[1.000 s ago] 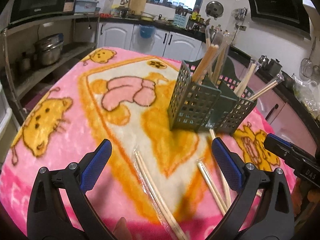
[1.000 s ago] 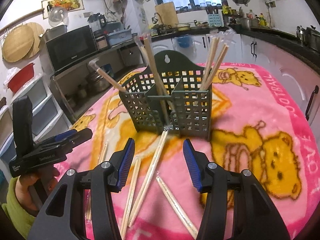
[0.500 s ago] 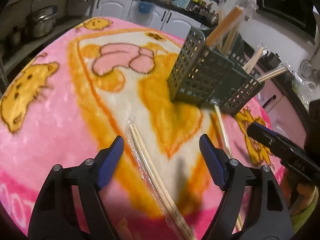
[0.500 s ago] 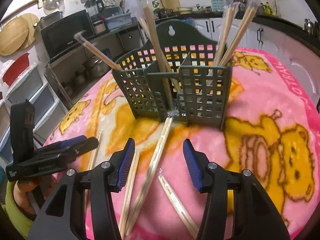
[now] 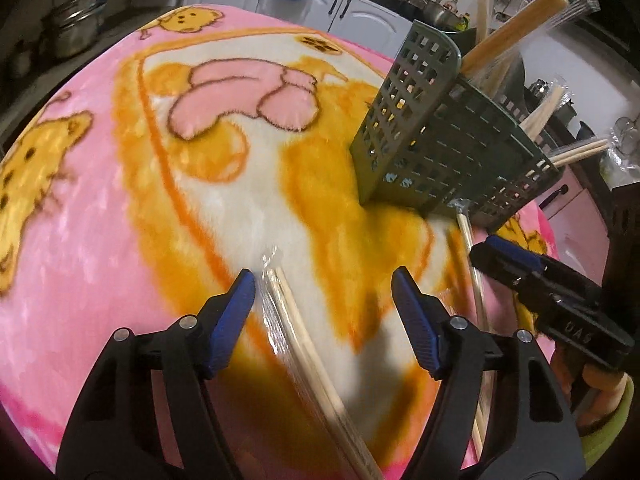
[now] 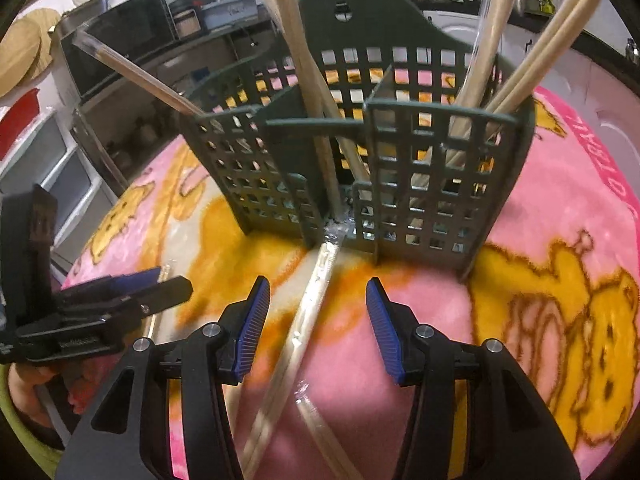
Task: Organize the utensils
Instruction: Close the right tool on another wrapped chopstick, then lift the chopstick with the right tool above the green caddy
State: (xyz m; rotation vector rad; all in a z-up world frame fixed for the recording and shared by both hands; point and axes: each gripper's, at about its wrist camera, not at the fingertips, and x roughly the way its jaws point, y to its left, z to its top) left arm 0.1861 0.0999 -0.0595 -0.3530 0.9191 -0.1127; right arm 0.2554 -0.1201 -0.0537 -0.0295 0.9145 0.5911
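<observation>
Both tools have dropped close to the surface in the last second. The left tool (image 5: 322,294), jaws wide, now straddles a wrapped chopstick pair (image 5: 298,344) lying near the caddy (image 5: 436,152). The right tool (image 6: 318,312), also wide, brackets another pair (image 6: 308,316) whose far end touches the caddy's base. Grasps look imminent.

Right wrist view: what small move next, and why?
Probably lower the right gripper and close on the wrapped chopsticks. It is open, the pair lies between its fingers, and its far end touches the green caddy.
</observation>
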